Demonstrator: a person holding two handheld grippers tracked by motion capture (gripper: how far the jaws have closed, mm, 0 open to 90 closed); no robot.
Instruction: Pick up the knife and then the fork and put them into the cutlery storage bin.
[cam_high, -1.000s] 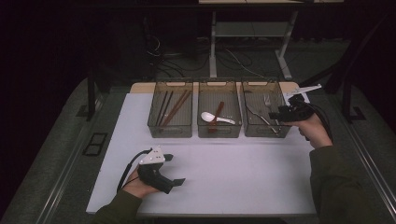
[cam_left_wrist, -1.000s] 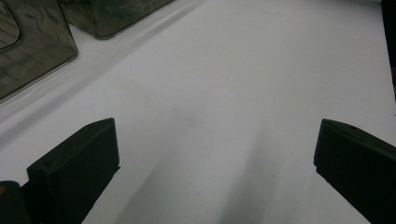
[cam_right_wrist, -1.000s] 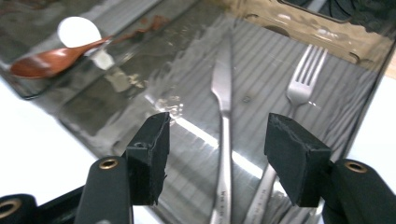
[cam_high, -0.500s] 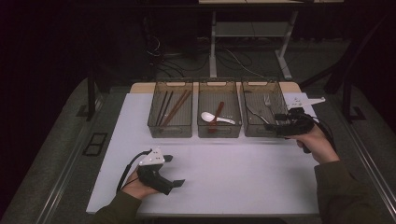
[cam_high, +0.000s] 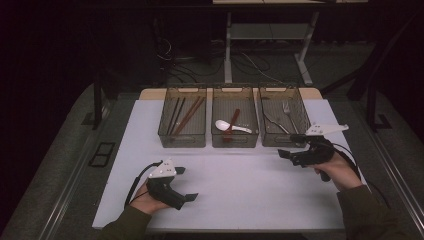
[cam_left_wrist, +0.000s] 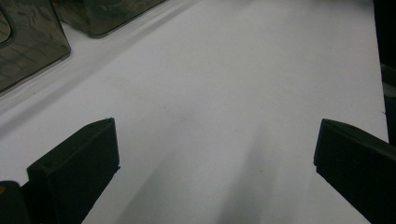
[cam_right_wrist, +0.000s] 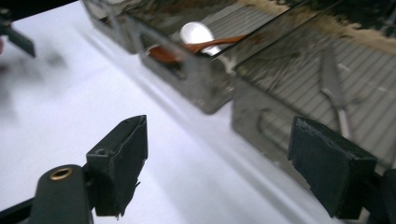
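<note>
The right gripper (cam_high: 291, 146) hangs just in front of the right-hand bin (cam_high: 283, 137), its jaws spread wide and holding nothing; they have just been opening, with only bare tabletop between them. Right beyond its tips, inside that bin, lie a fork (cam_high: 287, 109) and a knife (cam_right_wrist: 337, 88) (the knife is clearest in the right gripper view). Next along, to the gripper's left, the middle bin (cam_high: 234, 140) holds a white soup spoon (cam_high: 226, 125) lying against a reddish-brown spoon (cam_high: 233, 121). Farthest from it, the left bin (cam_high: 182, 139) holds several dark and brown chopsticks (cam_high: 186, 118).

The left gripper (cam_high: 184, 183) rests near the front edge of the white table (cam_high: 250, 195), well apart from the bins, its jaws also wide and empty.

As I judge it, the risk lies with the right hand: its tips sit close to the bin's front wall, and a careless swing forward could knock the light bin and rattle the cutlery out of line. The trailing cable could also snag the table edge.
</note>
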